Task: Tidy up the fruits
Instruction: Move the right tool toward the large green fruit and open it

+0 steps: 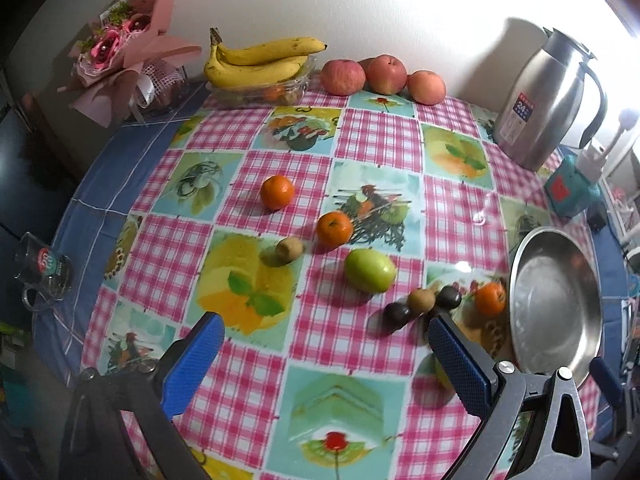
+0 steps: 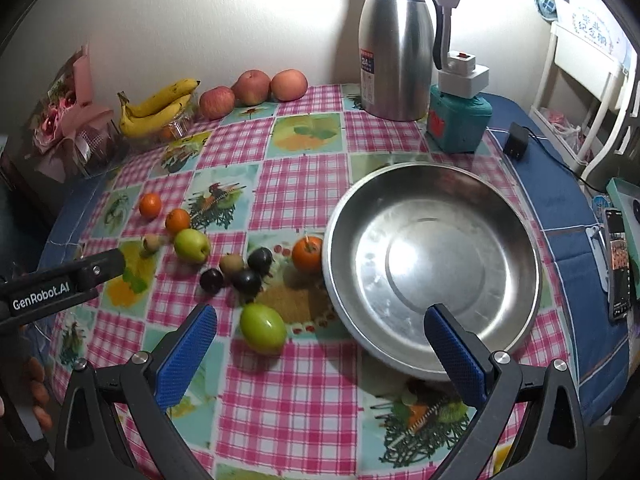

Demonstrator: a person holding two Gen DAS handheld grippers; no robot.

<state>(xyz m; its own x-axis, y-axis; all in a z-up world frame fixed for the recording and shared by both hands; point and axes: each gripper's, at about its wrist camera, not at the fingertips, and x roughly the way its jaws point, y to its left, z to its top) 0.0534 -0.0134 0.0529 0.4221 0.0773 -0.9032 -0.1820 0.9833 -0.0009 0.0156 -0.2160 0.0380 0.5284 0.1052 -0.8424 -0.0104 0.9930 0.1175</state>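
We are holding both claws, left (image 1: 324, 344) and right (image 2: 320, 332), spread apart and empty above the table (image 2: 288, 400); the left one is reading "GenRobot.AI". Fruits are lying scattered beside the steel basin (image 2: 532, 240); the thermos (image 2: 394, 48) label is showing "24".

A home dining corner, with a table pushed against a plain pale wall. The table (image 2: 304, 400) is covered by a plastic cloth printed with pink checks and squares of food pictures, laid over a blue cloth. Along the far edge by the wall lie bananas (image 1: 256, 62) on a clear dish and three apples (image 1: 382, 76). At the far left stands a pink paper-wrapped bouquet (image 1: 120, 52). At the far right stands a steel thermos jug (image 2: 394, 46), with a teal box (image 2: 460, 120) beside it. A phone (image 2: 618, 264) lies on the right edge, and a white shelf rack (image 2: 580, 92) stands beyond it.
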